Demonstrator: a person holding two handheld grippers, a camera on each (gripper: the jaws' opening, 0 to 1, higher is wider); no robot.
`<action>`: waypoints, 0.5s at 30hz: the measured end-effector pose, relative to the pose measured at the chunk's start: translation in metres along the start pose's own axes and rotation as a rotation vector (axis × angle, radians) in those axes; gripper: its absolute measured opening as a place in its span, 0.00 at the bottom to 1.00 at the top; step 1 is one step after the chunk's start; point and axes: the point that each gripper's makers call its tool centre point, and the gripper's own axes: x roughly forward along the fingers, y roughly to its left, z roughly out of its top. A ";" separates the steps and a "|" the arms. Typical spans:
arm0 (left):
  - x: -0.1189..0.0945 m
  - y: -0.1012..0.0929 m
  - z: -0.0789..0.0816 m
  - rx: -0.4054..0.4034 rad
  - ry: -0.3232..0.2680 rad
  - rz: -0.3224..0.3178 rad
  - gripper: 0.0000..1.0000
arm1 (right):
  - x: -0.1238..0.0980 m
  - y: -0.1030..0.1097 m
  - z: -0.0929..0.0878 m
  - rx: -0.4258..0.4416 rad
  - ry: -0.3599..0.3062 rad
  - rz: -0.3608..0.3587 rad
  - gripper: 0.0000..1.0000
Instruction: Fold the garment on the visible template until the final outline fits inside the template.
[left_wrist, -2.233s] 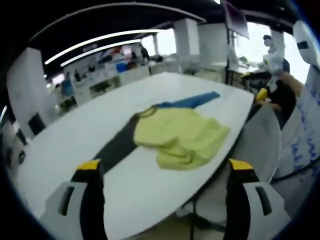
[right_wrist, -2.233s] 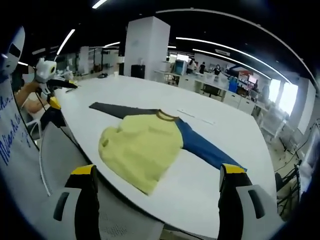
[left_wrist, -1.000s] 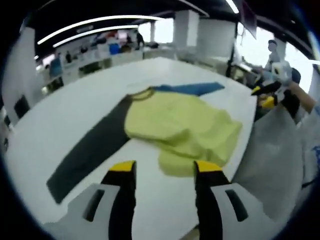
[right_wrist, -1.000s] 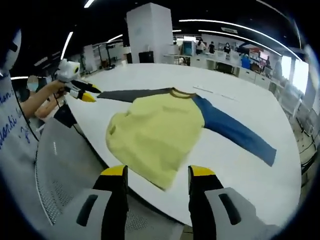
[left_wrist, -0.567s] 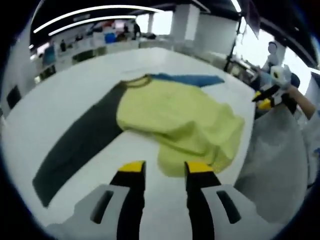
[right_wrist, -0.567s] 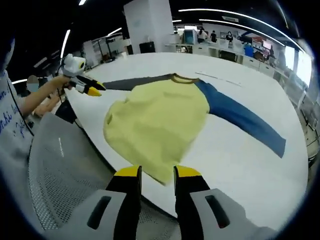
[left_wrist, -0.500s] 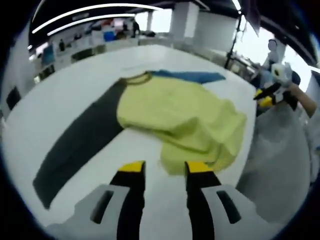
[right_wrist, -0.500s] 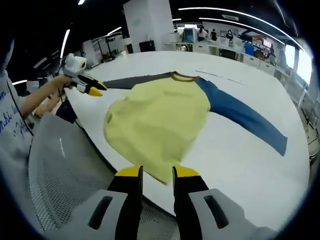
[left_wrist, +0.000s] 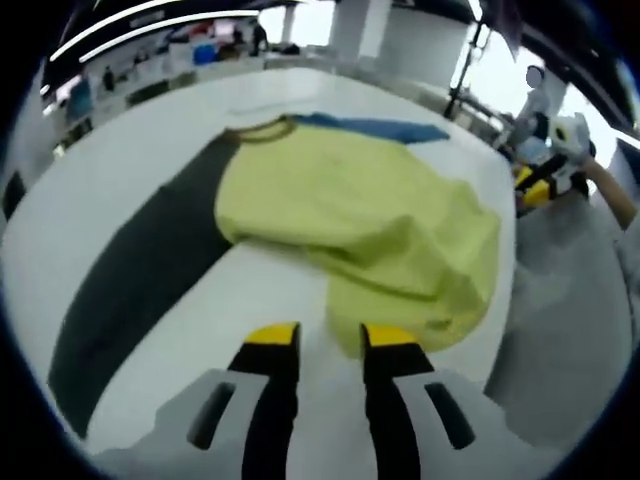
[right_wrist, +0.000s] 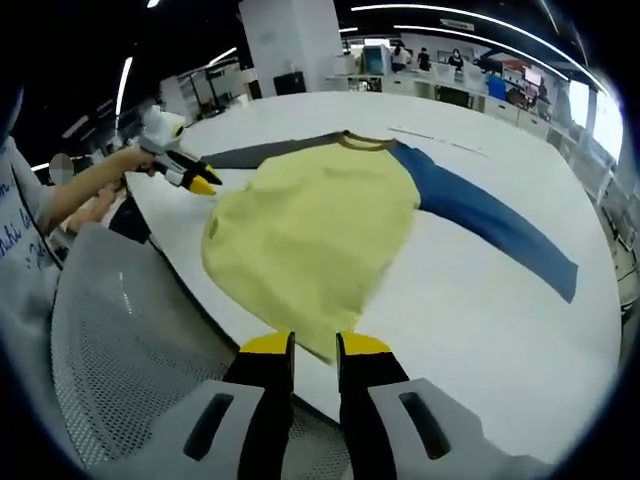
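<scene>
white pillar (right_wrist: 275, 45), ceiling light strips (right_wrist: 440, 12)

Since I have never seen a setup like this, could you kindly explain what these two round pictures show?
A person holds a hand-held gripper in each hand, and each carries a fisheye camera looking along its yellow-tipped jaws. In the left gripper view, the left hand-held gripper nears the crumpled hem of a yellow shirt with one dark grey sleeve and one blue sleeve, spread on a white table. In the right gripper view, the right hand-held gripper points at the hem's other corner. Both jaws stand narrowly apart; nothing is held yet.
</scene>
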 end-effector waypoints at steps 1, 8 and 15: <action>0.002 0.000 0.000 -0.001 0.002 -0.006 0.19 | 0.000 0.000 0.000 -0.001 0.001 0.000 0.16; 0.008 0.002 -0.005 -0.018 0.017 -0.032 0.15 | 0.001 0.000 0.002 0.006 -0.006 0.004 0.16; 0.013 -0.001 -0.005 -0.019 0.023 -0.055 0.09 | 0.002 -0.004 0.000 0.011 -0.006 0.003 0.15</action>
